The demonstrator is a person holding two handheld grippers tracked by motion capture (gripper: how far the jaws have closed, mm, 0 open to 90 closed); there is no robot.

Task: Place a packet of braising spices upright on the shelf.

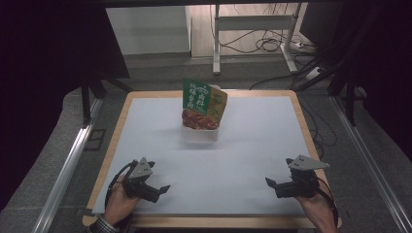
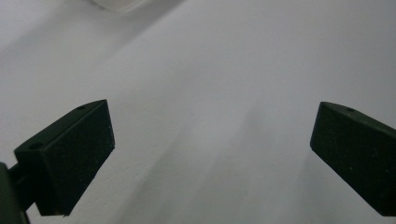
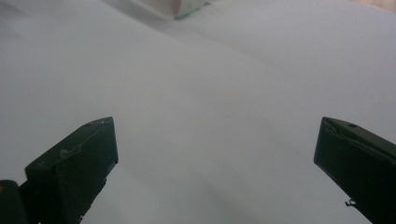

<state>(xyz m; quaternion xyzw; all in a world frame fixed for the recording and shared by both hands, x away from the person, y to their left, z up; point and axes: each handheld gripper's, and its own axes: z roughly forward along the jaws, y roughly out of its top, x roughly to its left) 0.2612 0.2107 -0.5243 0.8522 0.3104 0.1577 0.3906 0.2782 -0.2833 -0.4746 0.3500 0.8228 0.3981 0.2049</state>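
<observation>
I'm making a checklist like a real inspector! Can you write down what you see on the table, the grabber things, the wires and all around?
Surface: white mat on a wooden-edged table, bare near both grippers.
Job's things: green snack packets standing upright in a white box, toward the far middle of the mat.
Clutter: nothing seen.
Grippers: left gripper and right gripper rest at the near corners, each held in a hand, jaws wide apart, holding nothing.
Cables: a black cable loops from the left gripper; loose wires lie on the floor behind the table.
Surroundings: metal frame legs at the back, dark panels on both sides, grey floor.
</observation>
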